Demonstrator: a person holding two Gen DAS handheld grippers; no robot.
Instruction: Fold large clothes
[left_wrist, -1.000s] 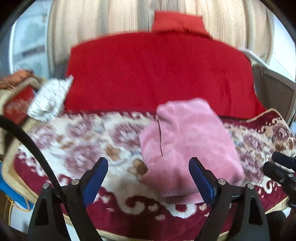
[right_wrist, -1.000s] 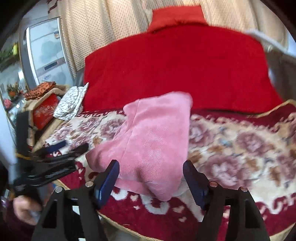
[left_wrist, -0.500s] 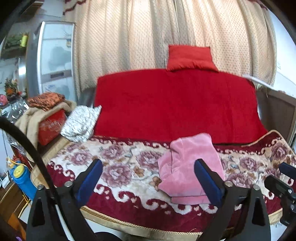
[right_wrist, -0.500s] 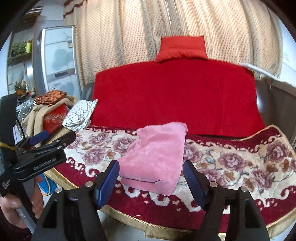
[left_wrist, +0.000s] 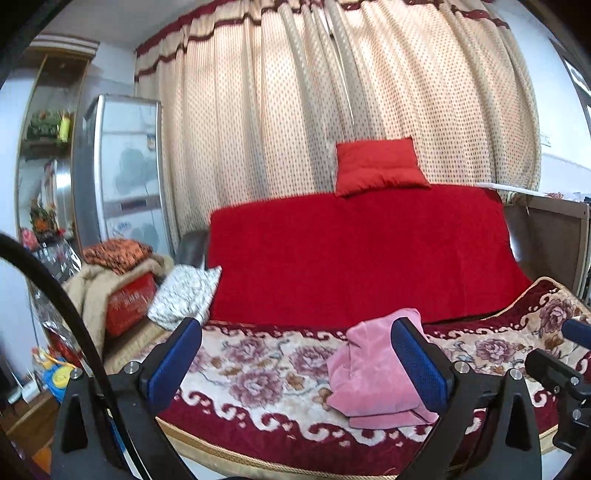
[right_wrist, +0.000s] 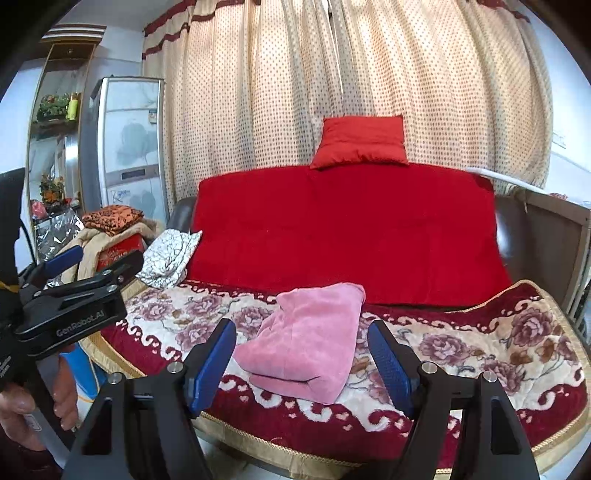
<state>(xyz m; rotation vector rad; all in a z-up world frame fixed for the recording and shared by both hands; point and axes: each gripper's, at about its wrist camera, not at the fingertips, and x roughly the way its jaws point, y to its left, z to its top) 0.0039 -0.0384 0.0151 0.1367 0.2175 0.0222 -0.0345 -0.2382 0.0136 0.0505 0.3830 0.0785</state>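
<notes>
A pink garment (left_wrist: 373, 373) lies folded into a compact bundle on the floral sofa seat cover (left_wrist: 258, 376); it also shows in the right wrist view (right_wrist: 310, 339). My left gripper (left_wrist: 295, 363) is open and empty, held back from the sofa's front edge, well short of the garment. My right gripper (right_wrist: 303, 360) is open and empty, also held back in front of the sofa. The left gripper shows from the side in the right wrist view (right_wrist: 74, 291), and part of the right gripper shows at the edge of the left wrist view (left_wrist: 557, 365).
A red cover (left_wrist: 354, 254) drapes the sofa back, with a small red cushion (left_wrist: 376, 166) on top. A white patterned pillow (left_wrist: 184, 295) and a pile of blankets and a red box (left_wrist: 122, 291) sit at the left. A dotted curtain (left_wrist: 332, 92) hangs behind.
Both grippers have pulled back and up from the sofa; the pink garment now looks smaller and farther away. Both stay open and empty.
</notes>
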